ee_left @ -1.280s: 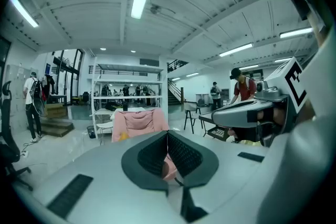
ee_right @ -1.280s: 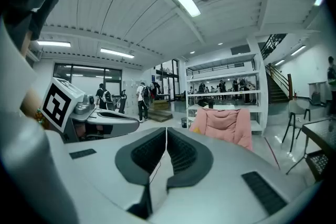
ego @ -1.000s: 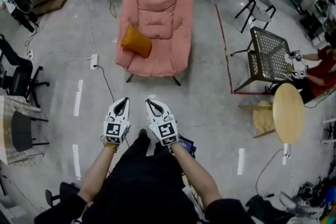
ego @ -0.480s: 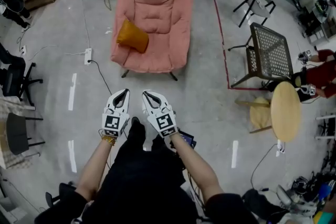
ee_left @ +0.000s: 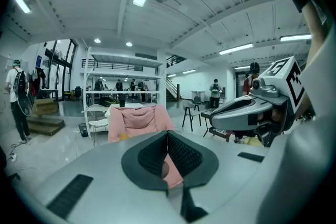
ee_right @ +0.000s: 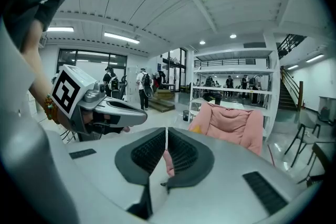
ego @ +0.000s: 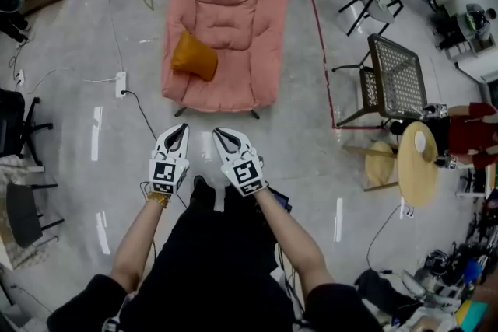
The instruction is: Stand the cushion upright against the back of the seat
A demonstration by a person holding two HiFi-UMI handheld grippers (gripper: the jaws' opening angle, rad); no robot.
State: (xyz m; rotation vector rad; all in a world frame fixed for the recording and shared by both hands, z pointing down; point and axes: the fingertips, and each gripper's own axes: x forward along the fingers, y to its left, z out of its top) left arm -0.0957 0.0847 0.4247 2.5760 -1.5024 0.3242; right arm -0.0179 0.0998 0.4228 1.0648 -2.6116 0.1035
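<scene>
I'm walking closer, so the armchair [ego: 233, 85] looks bigger at top centre now. The cushion [ego: 194, 57] slumps at its left edge, untouched; left gripper [ego: 180, 130] and right gripper [ego: 222, 134] are both closed, empty.

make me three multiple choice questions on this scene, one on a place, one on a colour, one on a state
1. Where on the armchair is the cushion?
A upright at the middle of the back
B on the seat's left side in the head view
C hanging over the top edge

2. What colour is the armchair?
A pink
B green
C blue

3. How are the left tool and right tool?
A both shut, empty
B both shut on the cushion
C both wide open

Answers:
1. B, the cushion sits by the left arm.
2. A, the upholstery is pink.
3. A, each tool's jaws meet with nothing between them, well short of the armchair.
</scene>
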